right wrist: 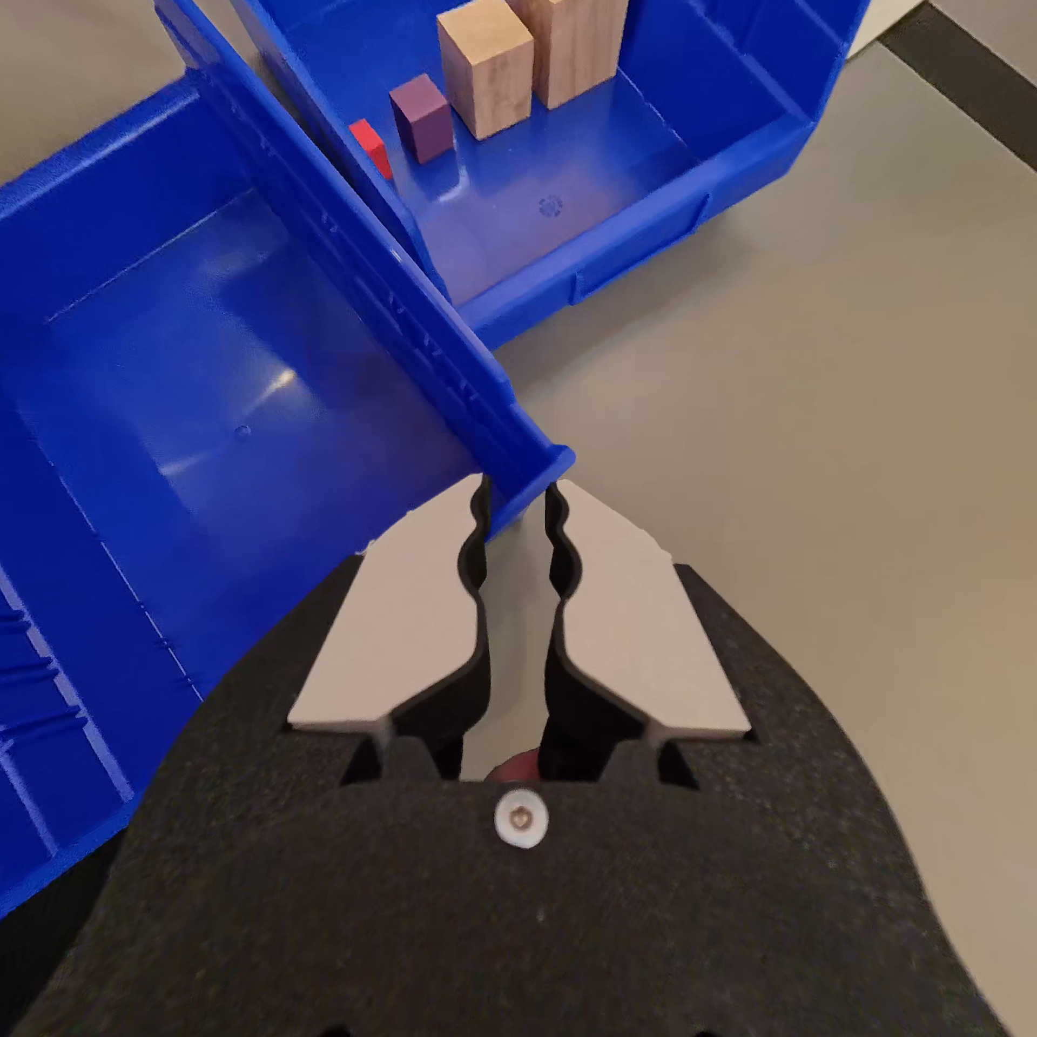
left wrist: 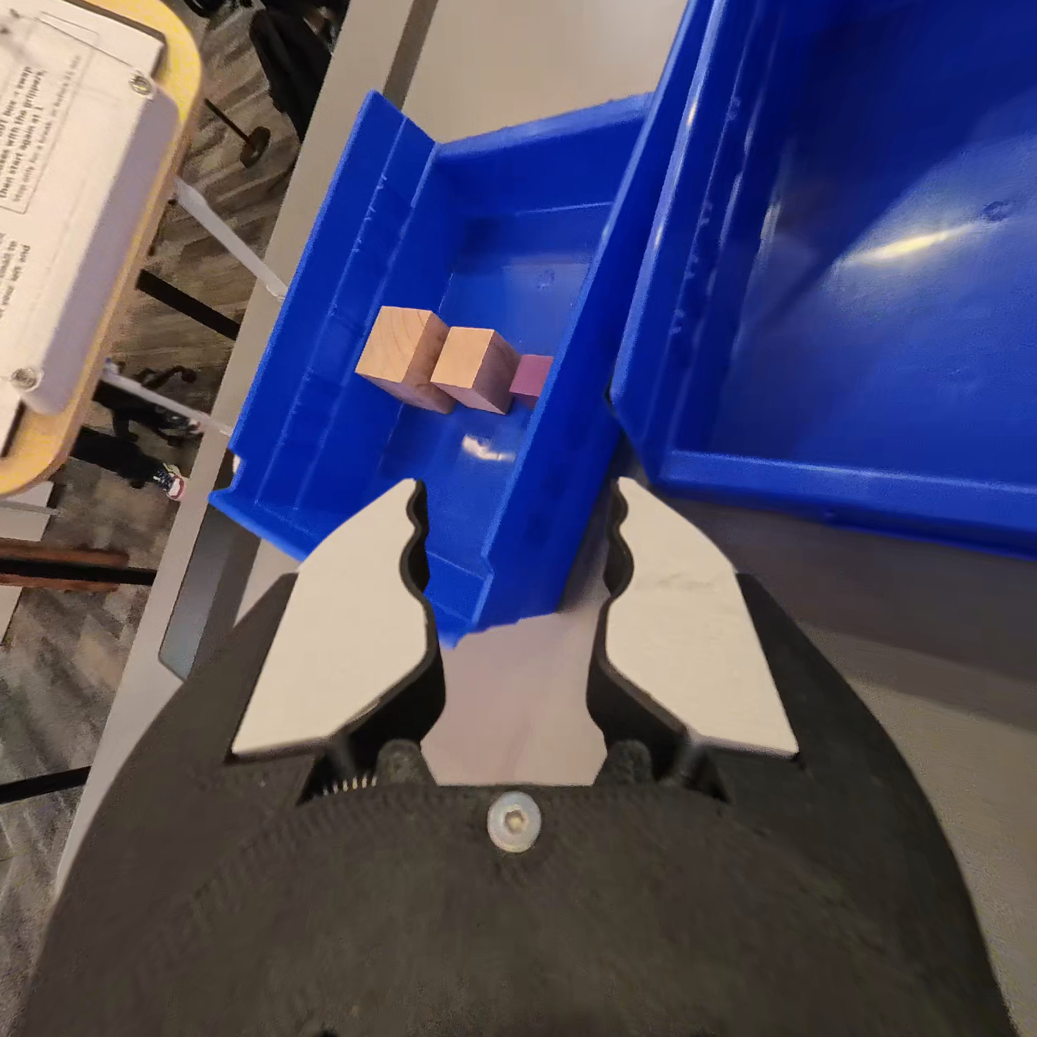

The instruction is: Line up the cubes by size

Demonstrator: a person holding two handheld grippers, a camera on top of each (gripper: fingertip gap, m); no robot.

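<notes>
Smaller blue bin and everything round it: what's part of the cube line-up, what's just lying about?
Job:
- larger wooden cube
- smaller wooden cube
- purple cube
- red cube
- smaller blue bin, holding all four in a row

Lying about:
- big blue bin, nothing visible inside
- grey table
- board with papers, off the table's edge

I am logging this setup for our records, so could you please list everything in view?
Bins: two, blue, side by side on the table; large one empty, small one holds the cubes.
Wooden cubes: two, tan, larger and smaller, in a row.
Purple cube: one, next in the row.
Red cube: one, smallest, at the row's end.
Table: one, grey.
Left claw: open, astride the small bin's corner.
Right claw: around the large bin's corner.
</notes>
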